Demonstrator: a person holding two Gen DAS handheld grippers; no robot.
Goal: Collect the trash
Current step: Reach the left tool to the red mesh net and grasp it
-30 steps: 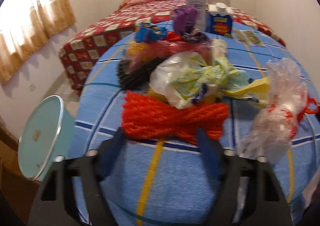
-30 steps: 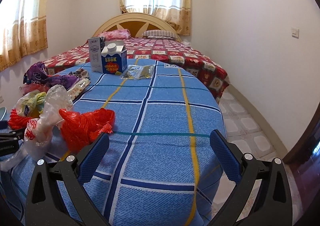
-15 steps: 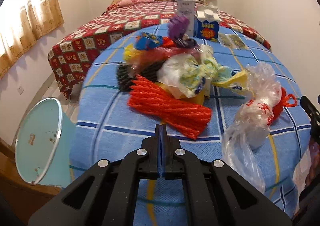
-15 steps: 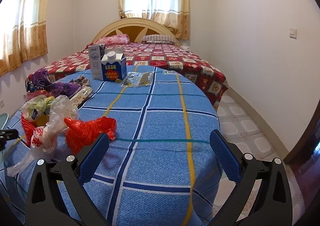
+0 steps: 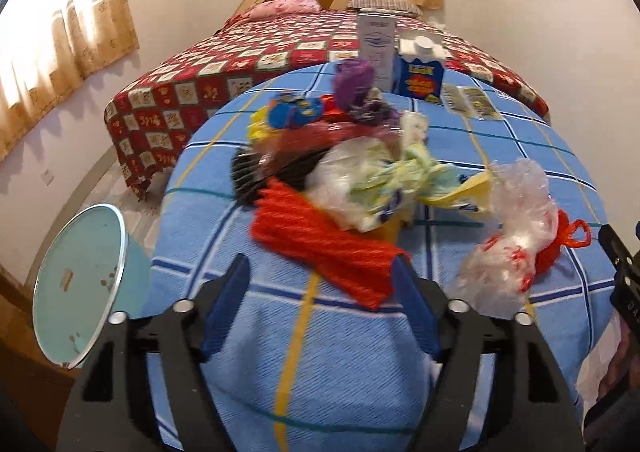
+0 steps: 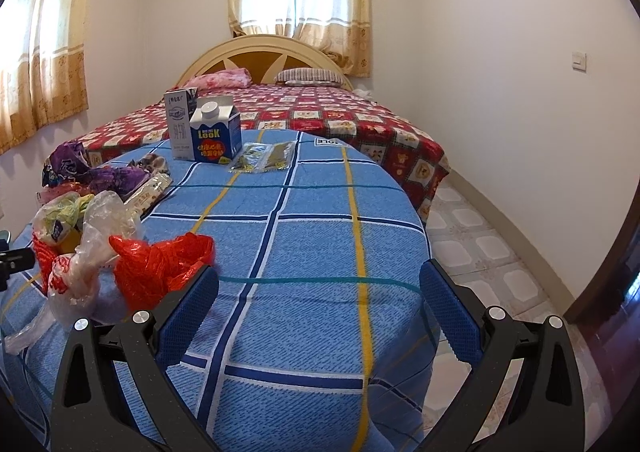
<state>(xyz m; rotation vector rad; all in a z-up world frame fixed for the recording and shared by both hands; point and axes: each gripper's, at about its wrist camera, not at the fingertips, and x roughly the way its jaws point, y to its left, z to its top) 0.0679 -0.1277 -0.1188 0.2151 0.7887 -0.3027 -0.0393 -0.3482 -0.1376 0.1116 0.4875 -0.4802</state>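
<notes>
left gripper (image 5: 320,308): bottom centre of the left view; jaws opening, nothing pinched; the right-hand pad sits just at the near end of the red net, contact unclear through blur.
right gripper (image 6: 318,316): bottom of the right view; spread wide, only bare cloth (image 6: 320,244) between the fingers.
red net (image 5: 324,248): centre of the left view, nearest piece of the pile. Judged light, soft, springy; mesh should catch on the pads. Best taken across the near end, where it is bunched thick.
clear bag (image 5: 508,248): right of centre, knotted, red print. Judged very light, slick, crushable; the knot is the sure hold.
red bag (image 6: 160,268): lower left of the right view, just beside the clear bag. Thin crumpled film; pinch a raised fold.
bin (image 5: 80,284): lower left of the left view, off the table edge, mouth facing the camera.
mid pile: pale wrappers (image 5: 372,184), black net (image 5: 248,172), purple bag (image 5: 354,84); loosely heaped and touching, so one may drag another.
cartons (image 6: 216,132): far end, upright. Stiff, probably empty, tip easily; grip across the flat sides.
sachets (image 6: 266,156): flat beside the cartons; hard to get under.
</notes>
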